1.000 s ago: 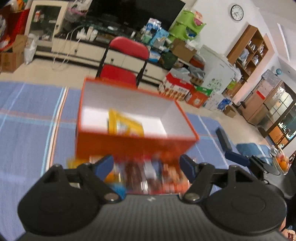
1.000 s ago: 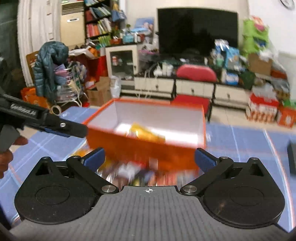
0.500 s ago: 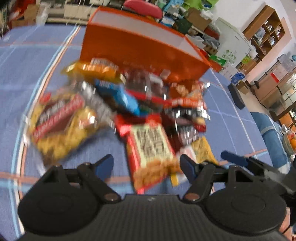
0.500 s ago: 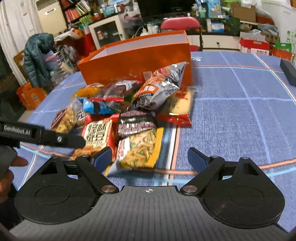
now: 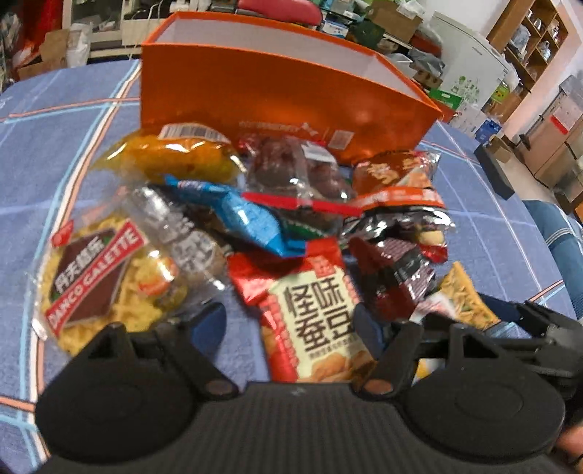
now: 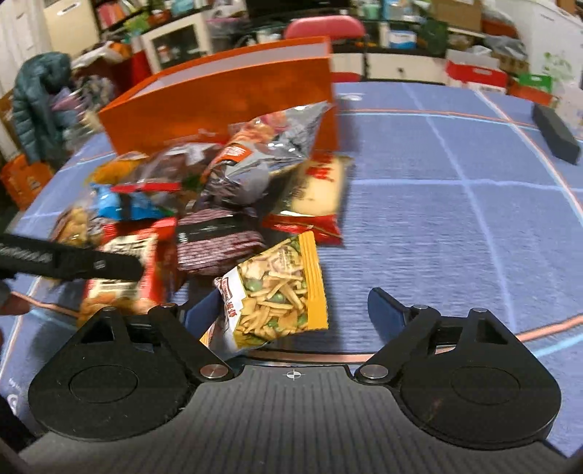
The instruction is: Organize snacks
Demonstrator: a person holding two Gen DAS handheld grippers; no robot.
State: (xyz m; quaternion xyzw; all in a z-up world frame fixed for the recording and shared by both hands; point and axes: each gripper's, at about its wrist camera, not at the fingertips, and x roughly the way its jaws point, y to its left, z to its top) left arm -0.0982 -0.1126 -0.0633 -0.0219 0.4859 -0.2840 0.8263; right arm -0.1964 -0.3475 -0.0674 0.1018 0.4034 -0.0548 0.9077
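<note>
A pile of several snack bags lies on the blue checked cloth in front of an orange box (image 5: pixel 277 87), also in the right wrist view (image 6: pixel 218 98). My left gripper (image 5: pixel 291 324) is open, its fingers on either side of a red and white bean bag (image 5: pixel 313 313). A yellow Danco Galette bag (image 5: pixel 105 284) lies to its left. My right gripper (image 6: pixel 291 310) is open, low over a yellow mixed-snack bag (image 6: pixel 277 295) that lies by its left finger. The left gripper's finger (image 6: pixel 73 260) shows at the left.
A black remote-like bar (image 6: pixel 555 133) lies on the cloth at far right. A red chair (image 6: pixel 324 27) stands behind the box. Shelves, boxes and a TV stand fill the room beyond. Bare cloth (image 6: pixel 455 218) spreads right of the pile.
Both grippers have tilted down from the box and moved closer to the snack pile. The left one now straddles the red and white bag; the right one is over the yellow bag.
</note>
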